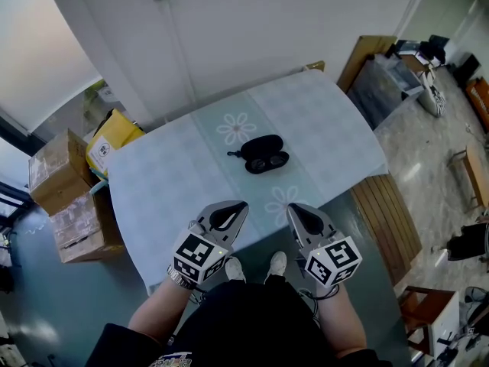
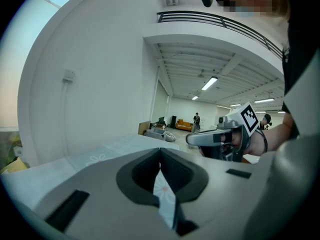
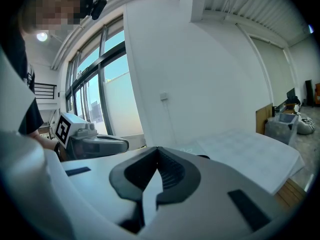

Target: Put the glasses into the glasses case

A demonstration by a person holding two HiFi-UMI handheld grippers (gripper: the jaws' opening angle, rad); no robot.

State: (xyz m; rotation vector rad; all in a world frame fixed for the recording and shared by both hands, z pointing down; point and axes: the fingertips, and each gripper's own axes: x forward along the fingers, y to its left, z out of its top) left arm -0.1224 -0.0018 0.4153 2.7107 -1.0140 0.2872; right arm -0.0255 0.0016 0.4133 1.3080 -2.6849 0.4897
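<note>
A black oval glasses case (image 1: 263, 144) lies open in the middle of the table (image 1: 168, 182). Dark glasses (image 1: 267, 161) rest in its near half, and a short strap sticks out to its left. My left gripper (image 1: 241, 206) is held over the table's near edge, shut and empty. To its right my right gripper (image 1: 291, 209) hangs at the same height, also shut and empty. Both are well short of the case. Only a dark sliver of the case (image 3: 202, 157) shows in the right gripper view. Each gripper view shows the other gripper (image 2: 220, 137) (image 3: 95, 144) beside it.
The table wears a pale checked cloth with flower prints (image 1: 236, 128). Cardboard boxes (image 1: 65, 197) and a yellow bag (image 1: 111, 138) stand at the left. A wooden bench (image 1: 390, 216) runs along the right side. A white wall (image 1: 252, 29) rises behind the table.
</note>
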